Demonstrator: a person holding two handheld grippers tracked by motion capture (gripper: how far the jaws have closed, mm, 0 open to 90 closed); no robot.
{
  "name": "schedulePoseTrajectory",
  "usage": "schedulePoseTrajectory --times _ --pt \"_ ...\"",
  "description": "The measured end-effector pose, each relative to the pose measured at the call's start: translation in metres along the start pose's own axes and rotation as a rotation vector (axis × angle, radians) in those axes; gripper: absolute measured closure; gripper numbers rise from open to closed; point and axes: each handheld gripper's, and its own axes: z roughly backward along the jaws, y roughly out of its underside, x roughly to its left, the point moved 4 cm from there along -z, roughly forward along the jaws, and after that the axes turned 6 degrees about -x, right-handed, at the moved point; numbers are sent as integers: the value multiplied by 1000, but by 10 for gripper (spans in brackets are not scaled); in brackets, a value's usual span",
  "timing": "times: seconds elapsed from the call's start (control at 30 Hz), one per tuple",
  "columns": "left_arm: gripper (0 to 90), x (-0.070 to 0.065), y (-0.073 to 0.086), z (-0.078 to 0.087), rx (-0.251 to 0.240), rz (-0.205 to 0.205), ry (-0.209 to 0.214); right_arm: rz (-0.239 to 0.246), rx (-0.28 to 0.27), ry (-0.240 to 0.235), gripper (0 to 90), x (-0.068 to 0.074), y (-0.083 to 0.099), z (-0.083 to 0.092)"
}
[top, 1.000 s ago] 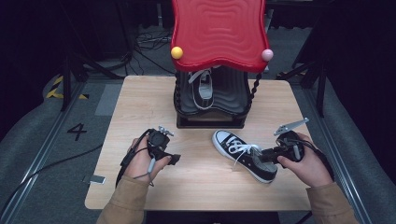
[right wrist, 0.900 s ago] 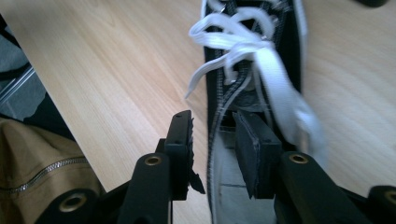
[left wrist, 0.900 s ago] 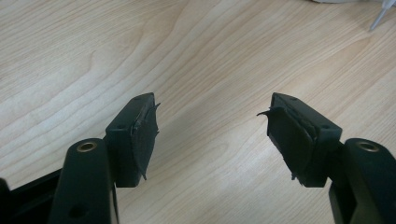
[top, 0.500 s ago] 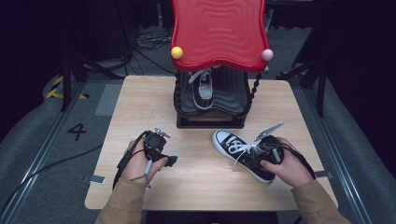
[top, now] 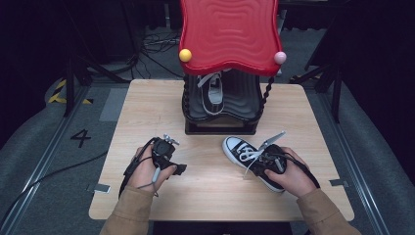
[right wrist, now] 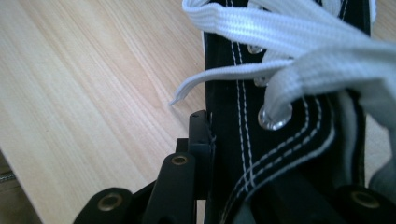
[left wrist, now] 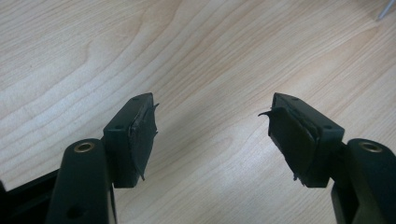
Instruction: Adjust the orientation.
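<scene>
Right claw (top: pixel 266 159) sits on the black sneaker (top: pixel 244 152) lying on the tabletop (top: pixel 303 122), right of centre, just in front of the rack. Sneaker's white toe cap points up-left toward the rack, heel end under the person's right hand (top: pixel 288 174). Jaws have just been closing, with the shoe's side wall between them. In the right gripper view the one jaw whose pad is visible is flat against the black canvas (right wrist: pixel 229 140) beside the eyelet row; the other jaw is inside the shoe, mostly hidden. Reads as gripping the sneaker's side wall near the opening. White laces (right wrist: pixel 280 42) are loose, draped across the top of that view, one end trailing onto the wood.

Left claw (top: pixel 177 169) is open with nothing between the jaws, low over bare tabletop, left of centre, well apart from the sneaker. The left gripper view shows both pads (left wrist: pixel 140 135) spread wide with wood grain between them and the pad rubber frayed at the edges. Left hand (top: pixel 149 169) is wrapped around the gripper body, cable trailing off toward the tabletop's left edge.

Red-topped rack (top: pixel 227 29) stands at the back centre of the tabletop. A second black sneaker (top: pixel 214 93) sits on its lower shelf, toe toward the person. A yellow ball (top: pixel 185 55) and a pink ball (top: pixel 279 58) sit at the red top's front corners.
</scene>
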Motion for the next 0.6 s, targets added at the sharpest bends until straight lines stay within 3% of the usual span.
schedulePoseTrajectory --times 0.17,0.27,0.33,0.47,0.6 --pt "322 9 -8 0 -4 -17 -3 18 12 22 824 2 -4 -4" --pt "320 17 -9 -3 2 -20 3 -8 31 10 811 0 -6 -5" --pt "320 21 -11 -6 2 -21 7 -57 46 3 803 -1 -7 -6" --pt "320 24 -14 -9 -5 -21 18 -49 75 47 798 2 -11 -8" --pt "320 23 -18 -13 7 -37 36 -59 67 29 805 0 -10 -8"
